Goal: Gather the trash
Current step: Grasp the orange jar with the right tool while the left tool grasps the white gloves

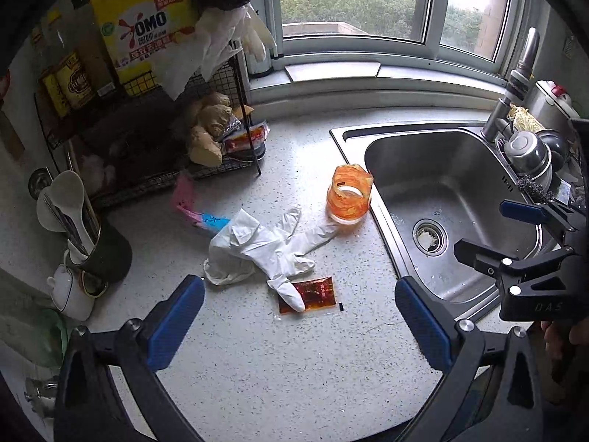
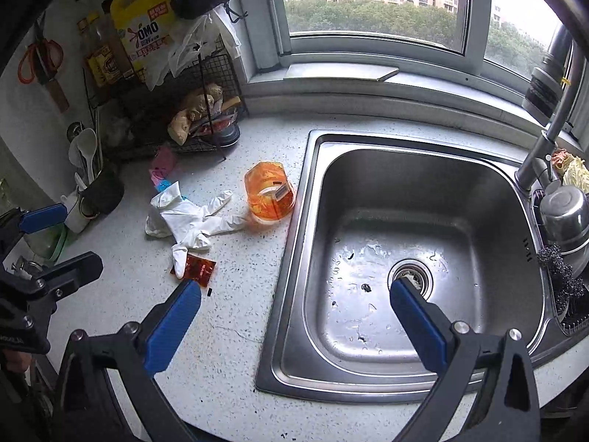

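Trash lies on the speckled counter (image 1: pixel 257 350): crumpled white gloves (image 1: pixel 257 246) (image 2: pixel 184 221), a red sauce packet (image 1: pixel 316 293) (image 2: pixel 200 269) partly under one glove finger, an oily orange plastic tub (image 1: pixel 348 195) (image 2: pixel 270 193) and a pink and blue wrapper (image 1: pixel 191 202) (image 2: pixel 162 171). My left gripper (image 1: pixel 299 283) (image 2: pixel 81 235) hovers open above the counter, just short of the packet, holding nothing. To its right, my right gripper (image 2: pixel 294 287) (image 1: pixel 481 228) is open and empty, straddling the left rim of the sink.
A steel sink (image 2: pixel 423 184) (image 1: pixel 441 169) fills the right side, with a faucet (image 2: pixel 545 140) and a steel pot (image 2: pixel 563 217) behind it. A black wire rack (image 1: pixel 154 140) holding bottles and ginger stands at back left. A utensil cup (image 1: pixel 106 254) sits on the left.
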Tool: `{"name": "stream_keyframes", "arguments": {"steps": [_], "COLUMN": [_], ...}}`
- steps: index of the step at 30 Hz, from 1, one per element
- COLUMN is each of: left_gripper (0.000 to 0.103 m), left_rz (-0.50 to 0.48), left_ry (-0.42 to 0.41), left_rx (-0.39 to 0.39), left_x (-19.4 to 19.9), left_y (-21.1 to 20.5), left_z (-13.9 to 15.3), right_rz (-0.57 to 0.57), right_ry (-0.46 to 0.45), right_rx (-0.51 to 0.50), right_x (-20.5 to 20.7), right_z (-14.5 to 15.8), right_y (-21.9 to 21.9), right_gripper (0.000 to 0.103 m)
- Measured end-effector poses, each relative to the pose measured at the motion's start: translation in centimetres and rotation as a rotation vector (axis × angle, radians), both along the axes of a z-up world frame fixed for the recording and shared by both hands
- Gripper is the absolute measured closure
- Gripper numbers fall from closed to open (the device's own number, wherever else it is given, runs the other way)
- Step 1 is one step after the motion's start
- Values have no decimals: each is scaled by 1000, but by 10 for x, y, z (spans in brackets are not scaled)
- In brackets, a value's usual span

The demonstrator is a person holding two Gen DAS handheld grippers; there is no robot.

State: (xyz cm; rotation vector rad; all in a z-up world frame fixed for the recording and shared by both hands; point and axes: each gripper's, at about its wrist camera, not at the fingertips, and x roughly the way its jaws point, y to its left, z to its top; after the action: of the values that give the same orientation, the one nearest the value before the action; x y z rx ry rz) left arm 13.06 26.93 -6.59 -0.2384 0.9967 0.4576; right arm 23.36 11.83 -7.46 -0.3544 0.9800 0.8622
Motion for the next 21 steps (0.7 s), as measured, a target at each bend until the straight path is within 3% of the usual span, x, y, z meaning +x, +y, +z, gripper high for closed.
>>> {"name": "stream_keyframes", "arguments": {"steps": [11,21], "left_gripper": [0,0], "left_rz": [44,66], "left_ry": [50,92], "left_rx": [-59,-124], "left_x": [26,41], "left_y": [72,107], "left_z": [-26,-56], "right_rz": [61,111], "right_ry": [34,68], "right_rx": [-82,-183], "right_x": [33,59], "right_z": [-23,-58], "right_y": [79,119], "right_gripper": [0,0]}}
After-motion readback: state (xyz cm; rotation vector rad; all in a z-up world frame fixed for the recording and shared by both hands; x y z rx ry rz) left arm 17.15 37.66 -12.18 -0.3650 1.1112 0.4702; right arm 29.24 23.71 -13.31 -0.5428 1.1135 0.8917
